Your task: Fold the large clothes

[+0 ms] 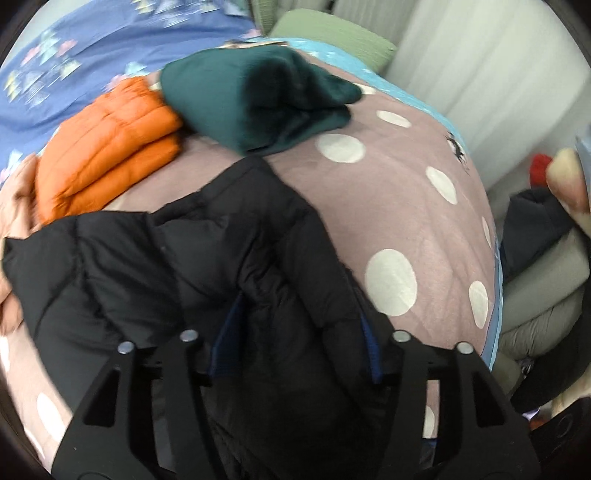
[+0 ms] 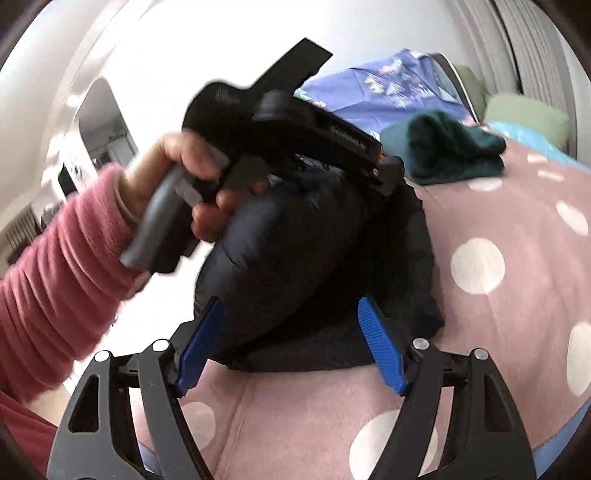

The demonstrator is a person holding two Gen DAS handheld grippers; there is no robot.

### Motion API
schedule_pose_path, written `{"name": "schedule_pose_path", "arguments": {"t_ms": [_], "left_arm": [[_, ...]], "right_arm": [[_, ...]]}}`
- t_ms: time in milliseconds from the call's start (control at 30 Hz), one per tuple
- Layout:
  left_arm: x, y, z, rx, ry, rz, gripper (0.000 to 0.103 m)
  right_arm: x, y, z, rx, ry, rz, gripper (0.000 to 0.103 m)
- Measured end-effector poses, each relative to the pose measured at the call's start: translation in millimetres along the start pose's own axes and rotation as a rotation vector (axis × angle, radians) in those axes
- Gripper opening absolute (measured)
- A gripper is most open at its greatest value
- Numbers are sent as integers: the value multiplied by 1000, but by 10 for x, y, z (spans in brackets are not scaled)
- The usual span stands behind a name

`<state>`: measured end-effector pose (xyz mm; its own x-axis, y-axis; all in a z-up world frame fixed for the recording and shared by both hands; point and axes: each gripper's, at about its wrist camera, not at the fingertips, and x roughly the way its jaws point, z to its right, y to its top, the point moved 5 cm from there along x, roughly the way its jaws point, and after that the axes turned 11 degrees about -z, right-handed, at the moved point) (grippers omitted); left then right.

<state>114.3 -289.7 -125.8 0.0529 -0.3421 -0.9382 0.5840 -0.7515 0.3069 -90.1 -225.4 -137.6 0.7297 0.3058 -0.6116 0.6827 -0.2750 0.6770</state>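
Observation:
A black puffer jacket [image 1: 207,258] lies bunched on the pink polka-dot blanket [image 1: 406,206]. My left gripper [image 1: 295,332] has its blue pads wide apart with a thick fold of the jacket filling the gap between them. In the right wrist view the same jacket [image 2: 295,251] hangs as a dark bundle from the left gripper's body [image 2: 317,136], held by a hand in a pink sleeve. My right gripper [image 2: 291,339] is open, its blue pads either side of the jacket's lower edge, just above the blanket [image 2: 498,314].
A folded orange puffer jacket [image 1: 110,144] and a folded dark green garment [image 1: 255,99] lie further back on the bed. A blue patterned sheet [image 1: 74,55] and green pillow [image 1: 332,33] are behind. Piled clothes [image 1: 543,266] sit off the bed's right edge.

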Motion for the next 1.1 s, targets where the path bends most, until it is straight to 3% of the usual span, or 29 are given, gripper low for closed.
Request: {"name": "schedule_pose_path", "arguments": {"t_ms": [67,167,200,233,267,333,367,433,467,600,700,933,1033,1100], "left_arm": [[71,24,82,28,-22,16,67],[143,47,148,41,-63,53,73],[157,46,162,46,-76,64,73],[164,37,174,52,-86,72,73],[164,31,193,62,-96,83,73],[122,17,237,85,-107,100,70],[63,5,269,106,-97,112,64],[-96,-25,310,159,-62,141,25],[-232,-66,308,184,-47,175,23],[-642,-292,131,222,91,289,21],[-692,-494,-168,181,161,300,21],[-162,-599,-550,61,209,262,21],[104,-496,-539,59,177,196,17],[216,-426,-483,72,131,160,16]], "right_arm": [[-30,38,58,28,0,15,84],[45,137,214,108,-59,9,80],[81,148,282,151,-63,1,71],[140,139,386,210,-49,-23,40],[193,121,486,264,-20,-50,21],[274,63,651,352,16,-79,13],[297,27,726,378,11,-89,13],[320,-32,791,390,-1,-100,13],[332,-65,821,395,-3,-105,13],[378,-128,863,397,-27,-118,13],[398,-102,899,384,-51,-118,15],[379,-131,780,269,-216,-114,20],[356,-132,785,228,-324,-94,31],[344,-158,828,222,-356,-99,32]]}}
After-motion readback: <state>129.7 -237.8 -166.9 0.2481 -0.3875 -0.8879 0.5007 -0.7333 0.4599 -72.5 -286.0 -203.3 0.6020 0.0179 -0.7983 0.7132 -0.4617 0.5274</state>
